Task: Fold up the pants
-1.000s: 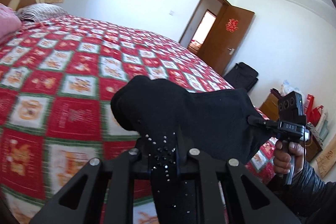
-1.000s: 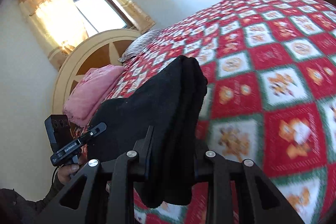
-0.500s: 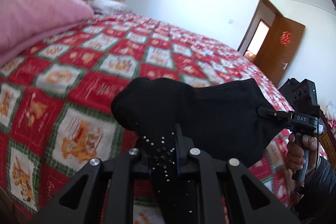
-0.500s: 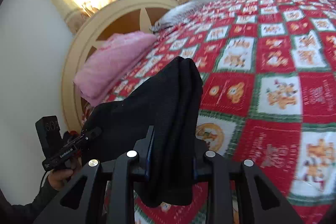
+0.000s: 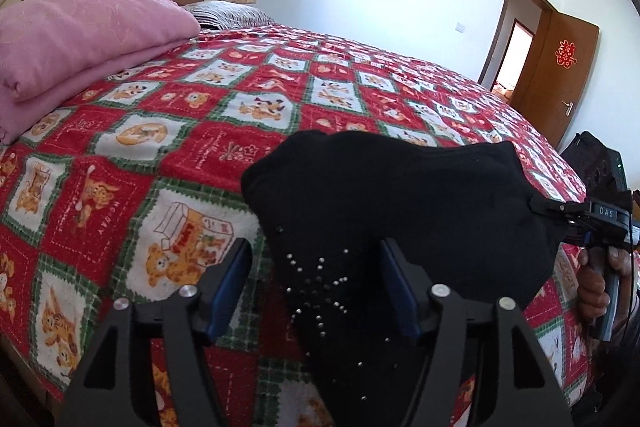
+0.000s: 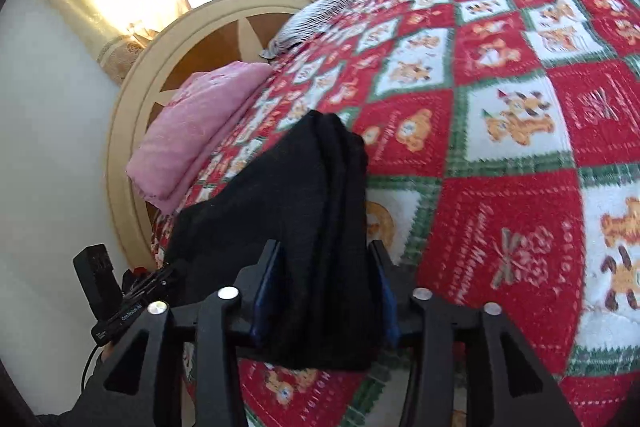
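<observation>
The black pants (image 5: 400,211), folded into a thick bundle with small studs near one end, lie over the near edge of the bed. My left gripper (image 5: 316,267) is open, its jaws spread on either side of the studded end, which lies loose between them. My right gripper (image 6: 324,279) has its jaws around the other end of the pants (image 6: 304,211), spread a little with a gap at the left finger. In the left wrist view the right gripper (image 5: 560,211) shows at the pants' right edge.
The bed has a red, white and green patterned quilt (image 5: 200,131). A folded pink blanket (image 5: 80,31) lies by the cream headboard (image 6: 192,39). A striped pillow (image 5: 228,13) lies behind it. A brown door (image 5: 556,67) stands open at the far right.
Both grippers swung toward the headboard end and came lower over the bed. The left jaws have opened off the studded end of the pants. The right jaws have also widened.
</observation>
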Tool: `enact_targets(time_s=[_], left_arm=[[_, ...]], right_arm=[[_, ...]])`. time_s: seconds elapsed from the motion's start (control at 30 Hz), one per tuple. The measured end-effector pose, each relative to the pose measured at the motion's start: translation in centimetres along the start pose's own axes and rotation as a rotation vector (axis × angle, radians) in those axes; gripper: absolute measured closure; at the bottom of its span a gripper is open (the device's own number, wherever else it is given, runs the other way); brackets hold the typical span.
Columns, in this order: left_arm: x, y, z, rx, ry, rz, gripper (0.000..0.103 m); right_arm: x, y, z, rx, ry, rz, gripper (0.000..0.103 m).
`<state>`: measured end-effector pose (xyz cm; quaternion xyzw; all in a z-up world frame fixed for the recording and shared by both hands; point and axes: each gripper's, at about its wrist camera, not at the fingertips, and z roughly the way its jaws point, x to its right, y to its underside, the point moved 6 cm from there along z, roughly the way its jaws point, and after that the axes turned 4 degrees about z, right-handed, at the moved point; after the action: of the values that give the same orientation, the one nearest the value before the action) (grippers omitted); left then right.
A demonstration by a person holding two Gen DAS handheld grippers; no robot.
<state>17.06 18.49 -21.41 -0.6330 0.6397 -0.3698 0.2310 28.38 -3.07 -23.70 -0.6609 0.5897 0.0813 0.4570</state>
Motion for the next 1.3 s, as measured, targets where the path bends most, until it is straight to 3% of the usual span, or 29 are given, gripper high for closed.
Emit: enact_targets(time_s=[0.13,0.37,0.63,1.0,1.17,1.3], left_arm=[[-0.3,0.2,0.0,0.001,-0.007,-0.013,0.029],[-0.4,0.4,-0.1,0.000,-0.032,-0.029,0.022],[-0.5,0.8,-0.1,0.001,-0.068,-0.041,0.013],[-0.4,1.0,-1.1,-0.017,-0.075,-0.042,0.009],[0.6,0.4,-3.7,0.016,-0.076,-0.022,0.009],[2.1,-0.7,-6.5,0.061,-0.061,-0.017,0.009]], right_arm=[[1.0,0.0,-0.2,0.007,-0.029,0.047,0.048],[0.5,0.5,-0.2,0.040,0.008,-0.007,0.048],[-0.6,0.9,-0.3,0.092,0.176,-0.114,0.040],[-1.2,1.2,-1.2,0.144,0.289,-0.175,0.034],[-3.6,2.2,-3.1,0.180,0.396,-0.259,0.034],[-5.9,4.4,-4.6,0.163,0.380,-0.319,0.034]])
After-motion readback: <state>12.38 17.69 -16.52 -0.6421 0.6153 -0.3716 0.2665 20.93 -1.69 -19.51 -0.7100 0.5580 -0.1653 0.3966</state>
